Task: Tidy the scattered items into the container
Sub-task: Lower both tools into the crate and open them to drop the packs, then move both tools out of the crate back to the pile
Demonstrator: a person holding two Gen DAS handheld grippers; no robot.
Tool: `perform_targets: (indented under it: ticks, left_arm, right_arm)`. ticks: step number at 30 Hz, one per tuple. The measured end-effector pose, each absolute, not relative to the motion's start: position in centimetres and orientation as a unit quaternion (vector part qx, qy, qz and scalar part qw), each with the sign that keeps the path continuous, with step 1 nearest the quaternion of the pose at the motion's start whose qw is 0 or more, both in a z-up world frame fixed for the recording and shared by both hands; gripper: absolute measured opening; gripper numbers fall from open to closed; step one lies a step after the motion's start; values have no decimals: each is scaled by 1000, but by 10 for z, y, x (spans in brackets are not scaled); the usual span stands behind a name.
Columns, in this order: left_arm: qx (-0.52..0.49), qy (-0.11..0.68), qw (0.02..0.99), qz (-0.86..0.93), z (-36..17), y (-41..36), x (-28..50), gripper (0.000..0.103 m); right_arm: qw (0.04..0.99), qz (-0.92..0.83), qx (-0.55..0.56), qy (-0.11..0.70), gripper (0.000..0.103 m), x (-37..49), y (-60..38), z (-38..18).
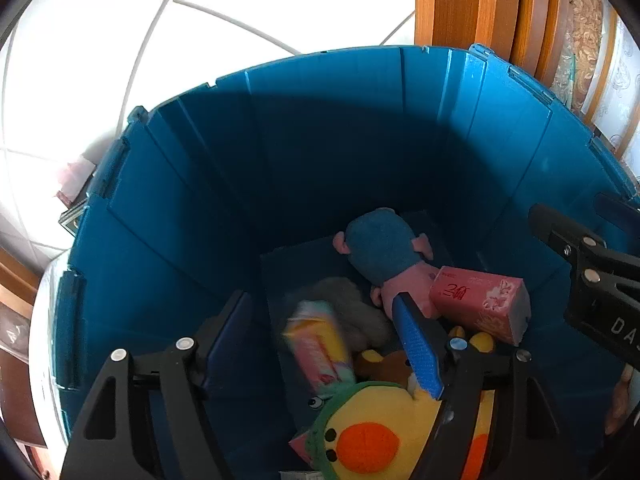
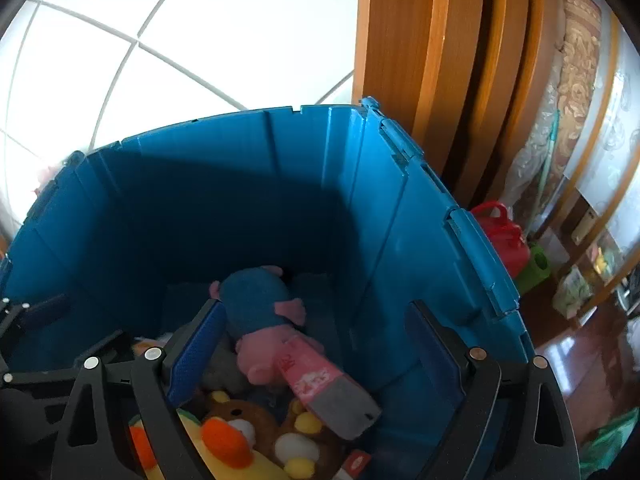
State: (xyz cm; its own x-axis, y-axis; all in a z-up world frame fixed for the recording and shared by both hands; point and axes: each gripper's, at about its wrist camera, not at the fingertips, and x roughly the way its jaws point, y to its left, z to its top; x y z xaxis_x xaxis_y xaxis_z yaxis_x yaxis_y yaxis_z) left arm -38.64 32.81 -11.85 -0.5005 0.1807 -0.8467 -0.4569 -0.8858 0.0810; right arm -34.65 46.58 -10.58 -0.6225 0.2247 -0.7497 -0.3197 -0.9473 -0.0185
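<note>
The blue container (image 1: 192, 200) holds a pink tissue pack (image 1: 480, 304), plush toys and a blurred pastel pack (image 1: 316, 344) heaped near its front wall; the far floor is bare. Both grippers' fingers, left (image 1: 320, 340) and right (image 2: 320, 344), gape empty inside the rim.

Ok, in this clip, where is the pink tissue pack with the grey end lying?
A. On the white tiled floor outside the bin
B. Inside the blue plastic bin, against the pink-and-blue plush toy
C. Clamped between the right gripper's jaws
B: the pink tissue pack with the grey end lies on the toy pile inside the blue plastic bin, touching the pink-and-blue plush toy.
</note>
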Motion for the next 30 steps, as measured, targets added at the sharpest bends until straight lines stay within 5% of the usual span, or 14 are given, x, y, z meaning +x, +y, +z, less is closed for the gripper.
perform_targets:
  ticks: [22,30]
  left_arm:
    - [-500,159,187,830,-125,323,-370,73]
    - [-452,111,205,861,-65,285,-327,73]
  right_arm:
    - [150,875,-457,54,98,-351,465,-116]
    - [131,891,-429,66,102,-330,458,-82]
